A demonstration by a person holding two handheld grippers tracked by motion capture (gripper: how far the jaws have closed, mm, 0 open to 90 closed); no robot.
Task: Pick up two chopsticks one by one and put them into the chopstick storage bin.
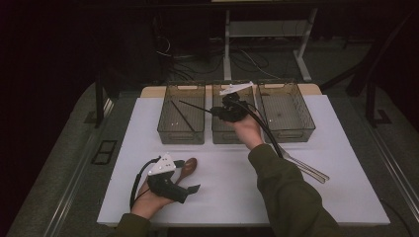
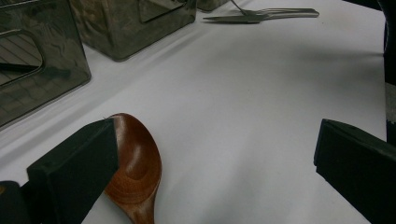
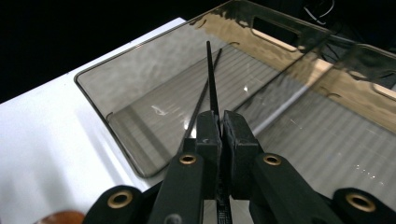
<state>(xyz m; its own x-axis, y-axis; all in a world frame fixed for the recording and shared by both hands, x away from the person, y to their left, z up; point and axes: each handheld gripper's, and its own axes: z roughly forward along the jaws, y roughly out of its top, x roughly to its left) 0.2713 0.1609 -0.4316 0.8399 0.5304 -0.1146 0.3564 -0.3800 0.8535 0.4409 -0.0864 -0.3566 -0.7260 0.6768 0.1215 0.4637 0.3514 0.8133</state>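
While my right claw (image 3: 219,126) carries a black chopstick (image 3: 211,74) toward the bins, the sorting looks to me roughly at its midpoint. Largest first: the white surface (image 1: 222,187) holds three smoked-plastic bins in a row along its far edge. The left bin (image 1: 181,129) already has one black chopstick lying aslant on its floor (image 1: 183,116); from the right gripper view, the stick I carry points over that same bin, its tip above the one inside. The middle bin (image 1: 225,133) sits partly behind my right hand, and I cannot tell its contents. The right bin (image 1: 286,111) looks bare.

Right claw: jaws pressed together, pinching the chopstick near its end, the stick jutting out level toward the left bin. Not yet let go.

Left claw (image 1: 185,175): jaws spread wide, resting low on the near part of the surface, with nothing between them. The wooden spoon (image 2: 135,172) lies just beside one jaw, bowl up, untouched as far as I can see.

Still out on the surface: the spoon, plus metal cutlery (image 1: 306,168) lying to the right, near my right sleeve; a fork among it, judging from the left gripper view. My reckoning: one chopstick binned, the second nearly there, spoon and metal pieces left.
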